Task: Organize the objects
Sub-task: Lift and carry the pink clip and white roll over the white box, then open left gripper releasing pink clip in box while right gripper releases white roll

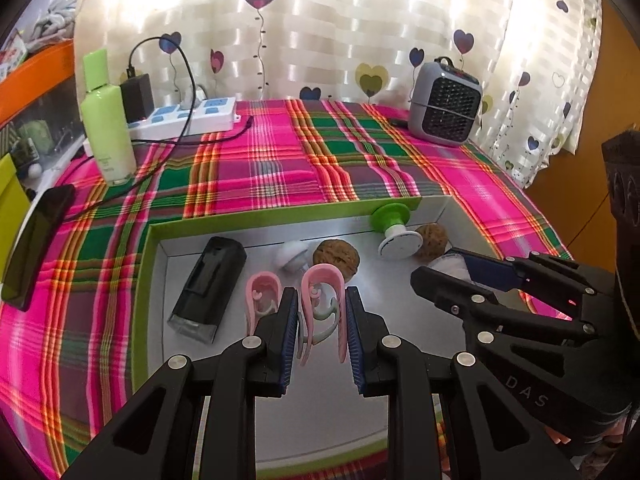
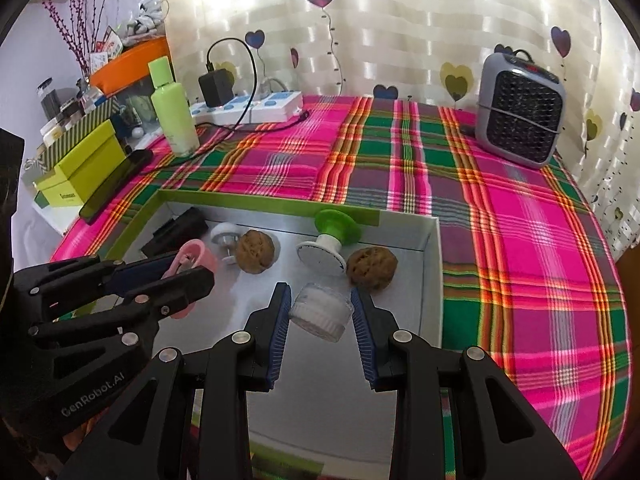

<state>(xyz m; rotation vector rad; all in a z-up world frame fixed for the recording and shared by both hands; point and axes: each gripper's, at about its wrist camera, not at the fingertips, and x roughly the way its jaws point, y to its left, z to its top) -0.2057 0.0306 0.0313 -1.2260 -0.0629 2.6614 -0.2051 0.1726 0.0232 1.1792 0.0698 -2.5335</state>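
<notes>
Both tongs hang over the shallow green-rimmed box [image 1: 256,216] that sits on the plaid-covered table [image 1: 256,168] toward its near edge, and each carries something that seems bound for the box floor. The left tongs [image 1: 322,330] are nearly shut, their blue pads pinching a pink clip [image 1: 322,280] that stands upright between them above the box's near left part; a second pink clip [image 1: 262,294] lies just beside it on the floor. The right tongs [image 2: 320,330] stand a little wider, clamped on a small clear jar [image 2: 320,312] with a ribbed white lid, tilted on its side over the near right part of the box. Already inside are a black case [image 1: 210,284] by the left wall, two walnuts [image 1: 336,258], a small white knob [image 1: 294,254] and a green-and-white stopper [image 1: 394,228] leaning on the far wall, so I judge the sorting well along, with these two pieces about to be set down in the free floor nearest the viewer. Loose items are gathered in the box likely to keep them from rolling off the cloth. "DAS" reads on the right tongs' body, "GenRobot.AI" on the left one. A green bottle [image 1: 108,120], a power strip [image 1: 188,116] and a grey heater [image 1: 446,106] stand along the table's far edge; the bottle's label is too small to read.
</notes>
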